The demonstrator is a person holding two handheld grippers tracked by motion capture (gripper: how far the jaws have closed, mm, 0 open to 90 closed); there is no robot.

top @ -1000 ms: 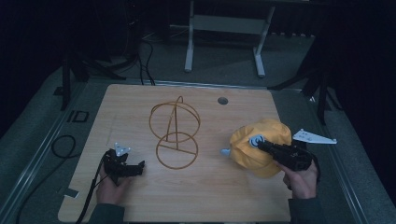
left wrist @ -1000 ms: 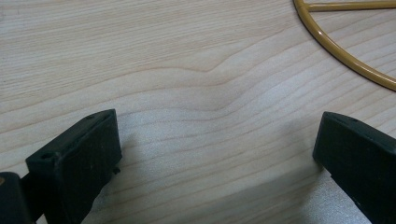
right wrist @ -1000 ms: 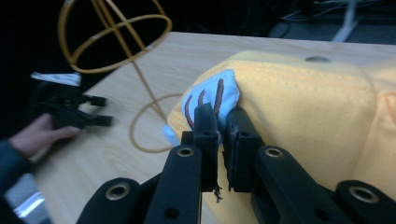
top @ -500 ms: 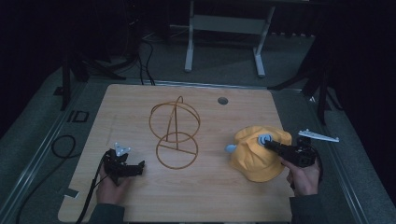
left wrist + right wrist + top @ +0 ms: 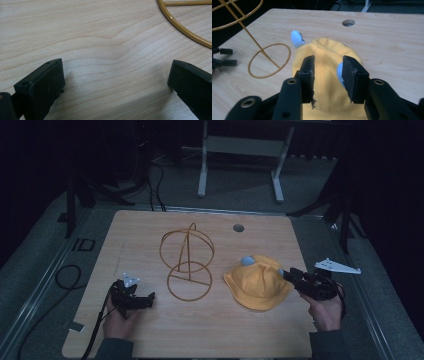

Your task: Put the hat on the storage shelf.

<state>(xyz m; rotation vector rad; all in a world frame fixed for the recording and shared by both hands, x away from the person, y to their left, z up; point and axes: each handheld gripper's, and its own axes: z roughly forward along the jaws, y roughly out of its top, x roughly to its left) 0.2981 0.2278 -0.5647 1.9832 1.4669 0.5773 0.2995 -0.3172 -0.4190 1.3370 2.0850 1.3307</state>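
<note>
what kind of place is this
Probably a lab or recording studio: a bare wooden table on grey floor, dark surroundings, loose cables, and a metal stand frame behind it.

Only readable txt: pale letters "ID" on the dark mat [image 5: 82, 244], just beside the left edge of the bench [image 5: 150, 230], near its far left corner, seen in the high view. Letters are blurry but legible. No brand, no. or label can be read on the yellow hat [image 5: 257, 282], the wire stand [image 5: 187, 260] or the tongs in either gripper view.
</note>
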